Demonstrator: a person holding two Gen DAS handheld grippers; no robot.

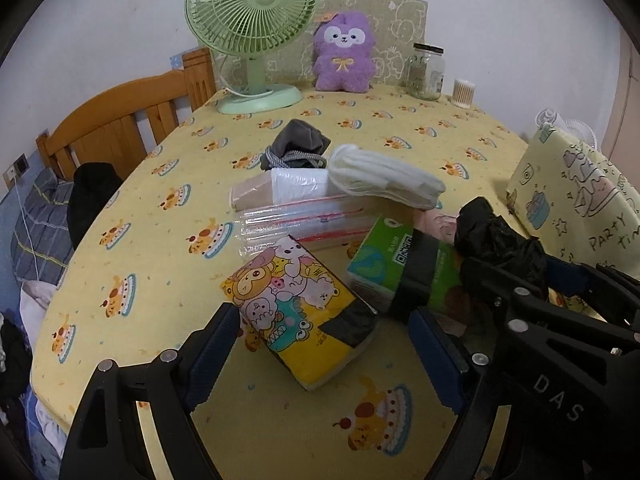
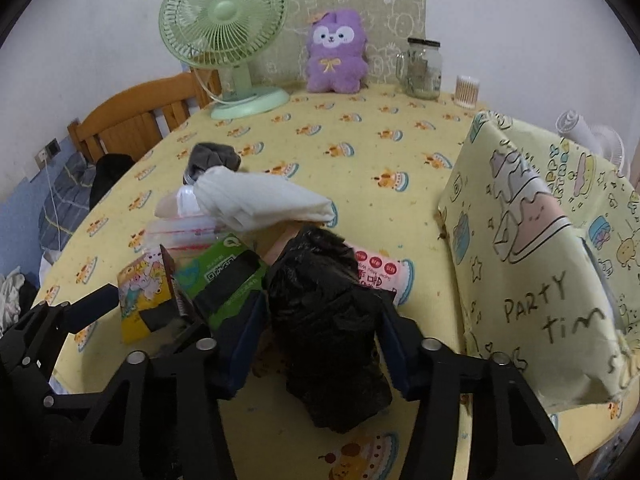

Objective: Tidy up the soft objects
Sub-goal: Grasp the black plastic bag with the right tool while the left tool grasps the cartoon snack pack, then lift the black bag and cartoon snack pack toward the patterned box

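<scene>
Nearest, a crumpled black plastic bag (image 2: 328, 320) is clasped between the fingers of the right gripper (image 2: 320, 340), its lower end apparently resting on the yellow-clothed surface (image 2: 360, 152). It is judged light, limp and slippery, best pinched at mid-bulk. The left gripper (image 1: 324, 344) is spread wide around a cartoon-printed tissue pack (image 1: 296, 304), soft and compressible, untouched. Beyond, a green tissue pack (image 1: 384, 256), folded white cloth (image 1: 384, 176) and purple plush (image 1: 344, 52) are seen.
</scene>
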